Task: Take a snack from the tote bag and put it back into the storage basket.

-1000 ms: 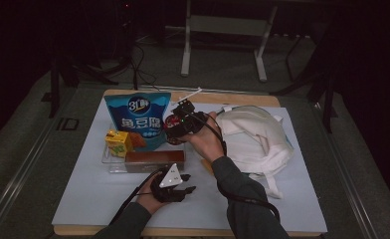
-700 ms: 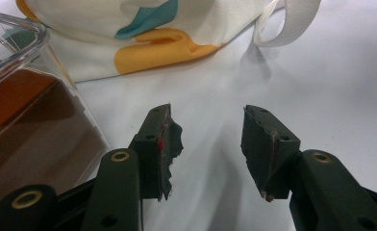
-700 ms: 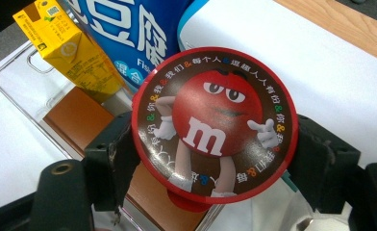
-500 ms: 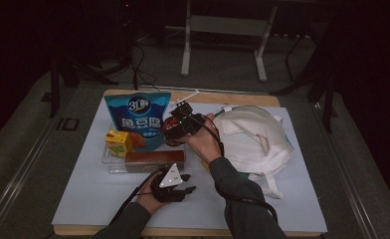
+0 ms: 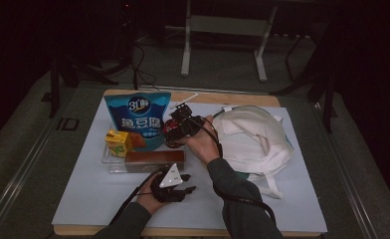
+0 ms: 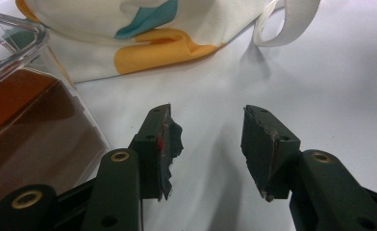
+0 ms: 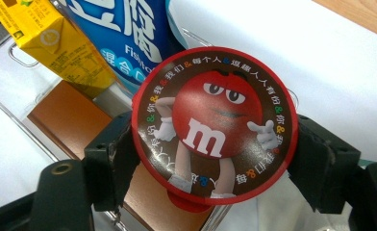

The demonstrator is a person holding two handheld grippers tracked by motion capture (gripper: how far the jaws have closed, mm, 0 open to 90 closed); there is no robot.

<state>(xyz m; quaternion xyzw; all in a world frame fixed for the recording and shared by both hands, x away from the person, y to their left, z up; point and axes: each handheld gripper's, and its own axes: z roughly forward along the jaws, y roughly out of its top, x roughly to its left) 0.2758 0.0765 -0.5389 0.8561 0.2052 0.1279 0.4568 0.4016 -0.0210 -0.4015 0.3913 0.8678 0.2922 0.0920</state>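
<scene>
Jaws of the right gripper (image 7: 210,159) clamp a round red candy tub with a cartoon lid (image 7: 214,126) from both sides, the pads pressing its rim. The right gripper view shows the lid's red character and ring of small print, details that the high view loses: there the tub (image 5: 175,130) is a dark red blur held above the clear plastic tray (image 5: 108,162), just in front of the blue snack pouch (image 5: 138,119). Beneath the tub in the right gripper view lie a brown flat box (image 7: 66,120) in the tray and a yellow drink carton (image 7: 52,41) beside the pouch.

The left gripper (image 6: 208,144) rests low over the white table (image 6: 321,86), its jaws standing apart with nothing between them. Its own view shows the tray's clear corner at the left and the printed underside of a cream cloth bag (image 6: 148,38), orange and teal patches that the high view hides; from above the bag (image 5: 252,142) looks plain cream, lying right of the person's right hand (image 5: 203,144).
</scene>
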